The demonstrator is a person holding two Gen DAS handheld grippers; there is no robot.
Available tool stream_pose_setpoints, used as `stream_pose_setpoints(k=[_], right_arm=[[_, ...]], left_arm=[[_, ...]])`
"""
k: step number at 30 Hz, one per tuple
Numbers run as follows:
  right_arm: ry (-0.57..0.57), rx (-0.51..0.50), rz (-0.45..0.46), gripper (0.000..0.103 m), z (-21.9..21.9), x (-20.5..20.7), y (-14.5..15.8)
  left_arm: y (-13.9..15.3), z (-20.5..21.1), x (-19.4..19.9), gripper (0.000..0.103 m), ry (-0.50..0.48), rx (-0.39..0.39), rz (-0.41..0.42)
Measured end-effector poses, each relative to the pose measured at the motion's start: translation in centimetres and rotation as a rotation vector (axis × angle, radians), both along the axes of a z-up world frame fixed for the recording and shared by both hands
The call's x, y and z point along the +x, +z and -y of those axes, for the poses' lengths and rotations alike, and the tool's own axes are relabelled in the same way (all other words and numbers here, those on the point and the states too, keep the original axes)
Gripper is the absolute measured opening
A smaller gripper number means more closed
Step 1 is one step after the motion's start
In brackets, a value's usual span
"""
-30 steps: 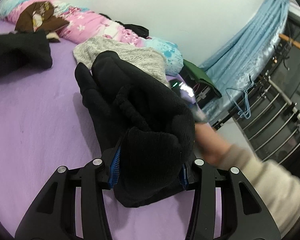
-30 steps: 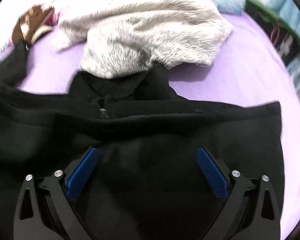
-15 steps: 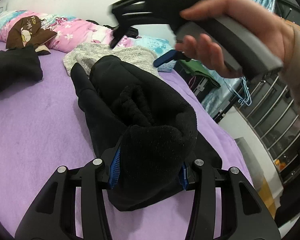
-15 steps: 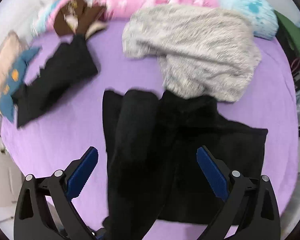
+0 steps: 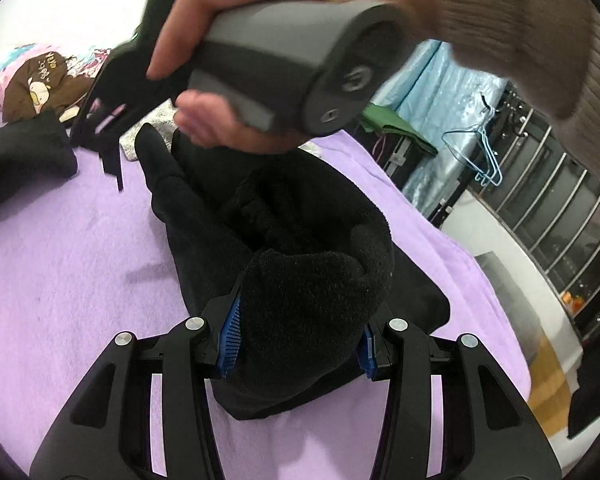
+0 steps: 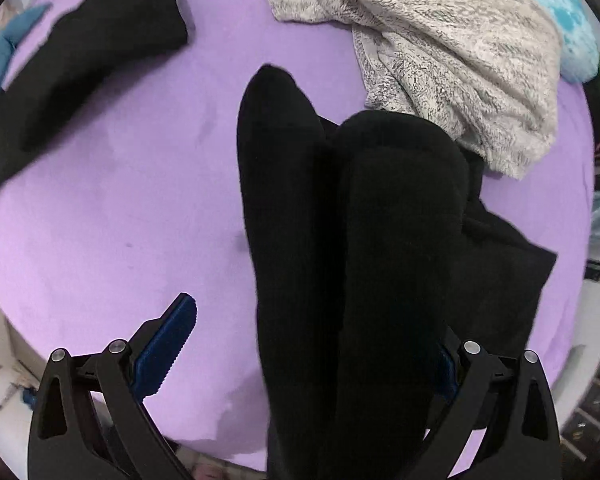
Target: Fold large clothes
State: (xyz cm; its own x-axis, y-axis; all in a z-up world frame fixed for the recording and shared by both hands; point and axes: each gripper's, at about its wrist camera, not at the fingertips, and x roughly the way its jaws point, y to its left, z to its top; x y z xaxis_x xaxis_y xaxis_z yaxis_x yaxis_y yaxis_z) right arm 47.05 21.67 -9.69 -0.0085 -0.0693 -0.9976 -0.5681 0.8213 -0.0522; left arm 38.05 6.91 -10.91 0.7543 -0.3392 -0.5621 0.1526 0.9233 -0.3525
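Observation:
A black fleece garment (image 5: 284, 240) lies bunched on the purple bed. My left gripper (image 5: 296, 340) is shut on a thick fold of it at the near edge. In the right wrist view the same garment (image 6: 360, 240) runs away from me in long folded rolls. My right gripper (image 6: 312, 344) is open, its jaws wide on either side of the garment's near end, above it. Its grey handle (image 5: 284, 60), held by a hand, fills the top of the left wrist view.
A grey speckled sweater (image 6: 440, 52) lies beyond the black garment. A folded black garment (image 6: 80, 64) lies at the left. Pink and blue bedding with a brown item (image 5: 36, 84) sits at the back. A blue curtain and hanger (image 5: 480, 148) stand off the bed's right.
My right gripper has risen off the garment and swung back over my left gripper, now looking down along the garment. My left gripper keeps its hold.

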Motion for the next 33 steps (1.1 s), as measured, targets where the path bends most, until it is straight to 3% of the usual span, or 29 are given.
stream_pose_setpoints(k=[2, 6, 7, 9, 12, 21, 26, 33], right_arm=[[0.026, -0.035, 0.005, 0.094, -0.4, -0.3, -0.6], [0.109, -0.132, 0.016, 0.067, -1.1, -1.5, -2.0], [0.115, -0.143, 0.015, 0.066, -1.1, -1.7, -2.3], [0.115, -0.159, 0.024, 0.047, -0.7, -1.8, -2.6], [0.104, -0.123, 0.010, 0.034, 0.2, -1.4, -2.7], [-0.025, 0.095, -0.005, 0.029, 5.4, 0.1, -0.7], [-0.068, 0.158, -0.018, 0.029, 8.3, 0.7, 0.8], [-0.125, 0.237, -0.013, 0.029, 12.4, 1.8, 3.0]], left_arm=[[0.0, 0.3, -0.1, 0.044, -0.006, 0.015, 0.003], [-0.1, 0.6, -0.1, 0.044, -0.017, 0.036, 0.004], [-0.2, 0.7, -0.1, 0.044, -0.020, 0.036, 0.002], [-0.2, 0.7, -0.1, 0.044, -0.021, 0.040, 0.000], [-0.2, 0.6, -0.1, 0.044, -0.023, 0.040, -0.004], [0.0, 1.5, -1.0, 0.045, -0.047, 0.102, 0.001], [0.5, 2.6, -1.9, 0.047, -0.085, 0.167, 0.022], [1.2, 4.2, -5.2, 0.051, -0.158, 0.181, 0.099]])
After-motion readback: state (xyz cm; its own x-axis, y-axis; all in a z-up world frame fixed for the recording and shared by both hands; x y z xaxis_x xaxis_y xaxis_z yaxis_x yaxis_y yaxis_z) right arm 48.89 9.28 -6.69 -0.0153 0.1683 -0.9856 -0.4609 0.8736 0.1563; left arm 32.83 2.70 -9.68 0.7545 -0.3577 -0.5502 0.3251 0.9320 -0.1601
